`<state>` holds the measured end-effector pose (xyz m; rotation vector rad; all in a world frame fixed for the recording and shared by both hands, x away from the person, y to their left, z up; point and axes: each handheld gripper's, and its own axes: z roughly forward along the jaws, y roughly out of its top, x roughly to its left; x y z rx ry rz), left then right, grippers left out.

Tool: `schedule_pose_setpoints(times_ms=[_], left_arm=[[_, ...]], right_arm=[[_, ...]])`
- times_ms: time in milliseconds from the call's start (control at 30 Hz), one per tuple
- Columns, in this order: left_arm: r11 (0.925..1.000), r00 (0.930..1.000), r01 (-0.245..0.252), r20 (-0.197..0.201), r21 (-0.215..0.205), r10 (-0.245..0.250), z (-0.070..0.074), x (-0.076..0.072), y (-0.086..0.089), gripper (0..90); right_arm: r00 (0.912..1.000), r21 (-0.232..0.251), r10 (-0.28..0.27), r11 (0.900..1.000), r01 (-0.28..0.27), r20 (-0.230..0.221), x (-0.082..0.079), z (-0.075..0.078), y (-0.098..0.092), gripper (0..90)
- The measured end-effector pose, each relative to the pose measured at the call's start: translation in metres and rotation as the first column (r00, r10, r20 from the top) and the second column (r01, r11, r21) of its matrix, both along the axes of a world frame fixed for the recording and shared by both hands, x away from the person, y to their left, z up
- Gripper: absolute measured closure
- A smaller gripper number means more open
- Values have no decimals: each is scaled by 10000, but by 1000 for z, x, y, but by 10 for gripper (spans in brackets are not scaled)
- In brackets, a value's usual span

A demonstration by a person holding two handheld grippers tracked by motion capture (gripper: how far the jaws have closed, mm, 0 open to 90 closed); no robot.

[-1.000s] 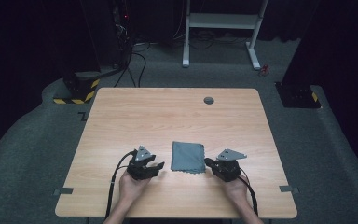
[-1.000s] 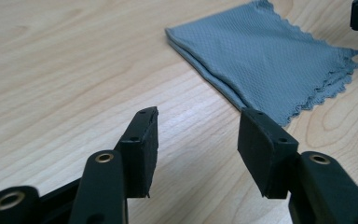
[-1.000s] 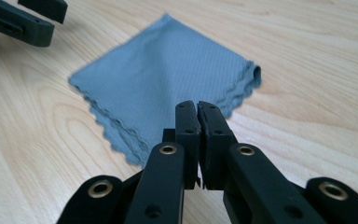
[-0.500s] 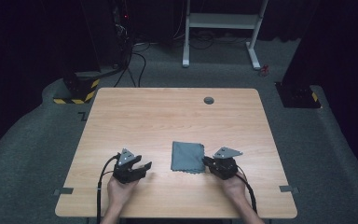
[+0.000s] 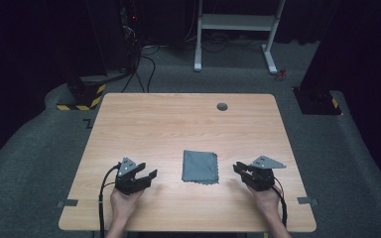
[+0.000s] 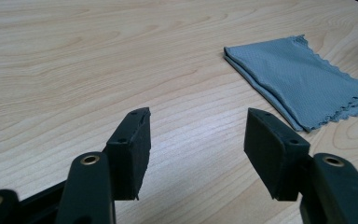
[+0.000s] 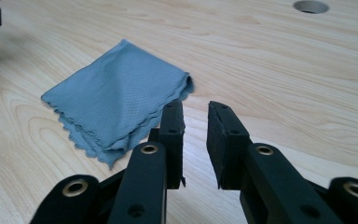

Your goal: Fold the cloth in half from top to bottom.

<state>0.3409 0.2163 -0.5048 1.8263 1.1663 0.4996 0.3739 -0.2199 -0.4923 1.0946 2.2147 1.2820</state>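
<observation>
A folded grey cloth (image 5: 200,166) lies flat on the wooden table (image 5: 178,124), near the front and between my two grippers. My left gripper (image 5: 148,177) rests to its left, jaws wide open and just opening further, with nothing between them. In the left gripper view the cloth (image 6: 303,84) lies ahead and to the right of that gripper (image 6: 198,126). My right gripper (image 5: 239,170) sits just right of the cloth. Its jaws have just been opening to a narrow gap with nothing in it. In the right gripper view the cloth (image 7: 116,102) lies just left of that gripper (image 7: 196,116).
A round cable hole (image 5: 222,106) sits in the far part of the tabletop. Behind the table, a white desk frame (image 5: 233,29) and black stands with yellow-black stripes (image 5: 82,94) are on the grey floor. Both forearms come in over the front edge.
The left gripper has slid left, away from the cloth. The right gripper has drawn back to the right off the cloth's edge, and its jaws have parted.
</observation>
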Motion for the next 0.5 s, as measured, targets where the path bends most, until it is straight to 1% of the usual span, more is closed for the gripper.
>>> schedule_pose_setpoints(times_ms=[67, 167, 200, 267, 400, 500], left_arm=[[10000, 10000, -56, 81, -59, 56, 1, -1, 2, 411], [9999, 9999, -98, 135, -99, 100, 3, -2, 4, 408], [9997, 9997, -183, 187, -191, 186, 4, -4, 6, 404], [9996, 9996, -245, 160, -172, 248, 4, -5, 9, 395], [9991, 9993, -365, 105, -198, 367, 1, -7, 14, 388], [9984, 9985, -541, 19, -180, 542, -2, -9, 20, 386]], right_arm=[[9998, 100, -183, 9998, 183, 36, -2, 1, -7, 748], [9996, 168, -288, 9994, 287, 56, -3, 2, -11, 737], [9992, 182, -394, 9991, 392, 103, -5, 3, -15, 720], [9986, 181, -522, 9985, 520, 65, -7, 3, -19, 705], [9972, 10, -752, 9972, 752, -19, -9, -1, -26, 692], [9954, -13, -952, 9955, 952, -112, -11, -3, -32, 686]])
